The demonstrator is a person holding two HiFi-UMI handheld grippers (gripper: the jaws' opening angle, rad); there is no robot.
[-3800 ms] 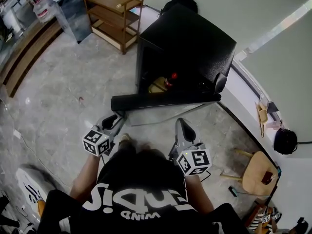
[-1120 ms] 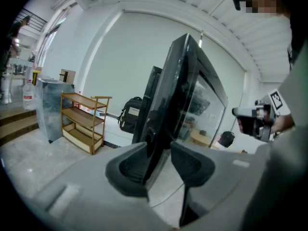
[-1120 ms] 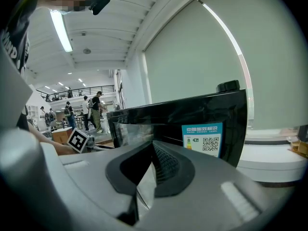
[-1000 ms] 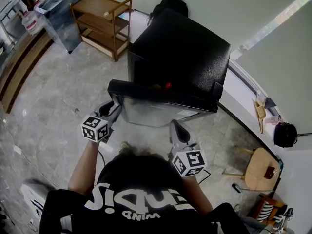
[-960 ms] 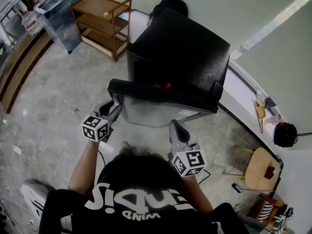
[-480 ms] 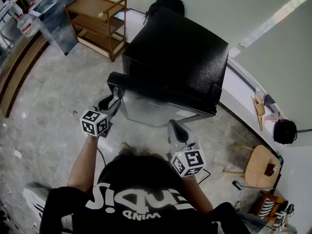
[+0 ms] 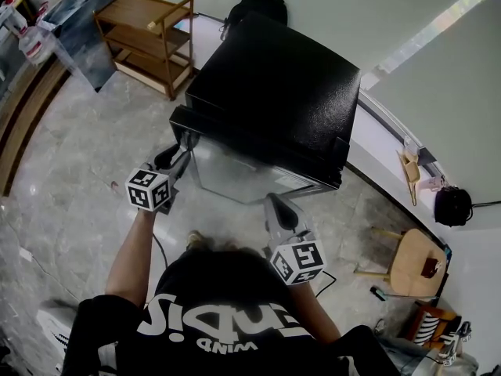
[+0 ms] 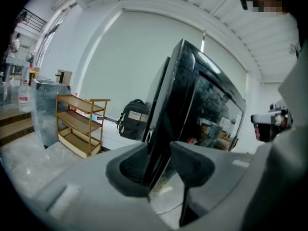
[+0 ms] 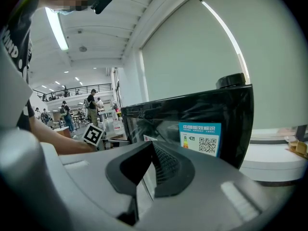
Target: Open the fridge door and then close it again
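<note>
The black fridge point(image 7: 282, 84) stands in the middle of the head view, its door point(image 7: 235, 180) swung almost against the body, and nothing of the inside shows. My left gripper point(image 7: 185, 149) is at the door's free left edge. In the left gripper view that door edge point(image 8: 178, 95) runs between the jaws of the left gripper point(image 8: 159, 167), which are closed on it. A narrow gap still shows beside the door there. My right gripper point(image 7: 274, 204) hangs in front of the door's lower right, shut and empty. The right gripper point(image 9: 151, 165) faces the glossy door front point(image 9: 192, 119) with a label.
A wooden shelf rack point(image 7: 149, 34) and a grey cabinet point(image 7: 70, 22) stand at the far left, and a black backpack point(image 7: 254, 2) lies behind the fridge. A white ledge point(image 7: 376, 143) runs along the right wall. A wooden stool point(image 7: 407, 261) is at the right.
The door has swung from ajar to nearly shut, hiding the items inside. My left gripper has travelled with its edge toward the fridge. The right gripper has barely moved.
</note>
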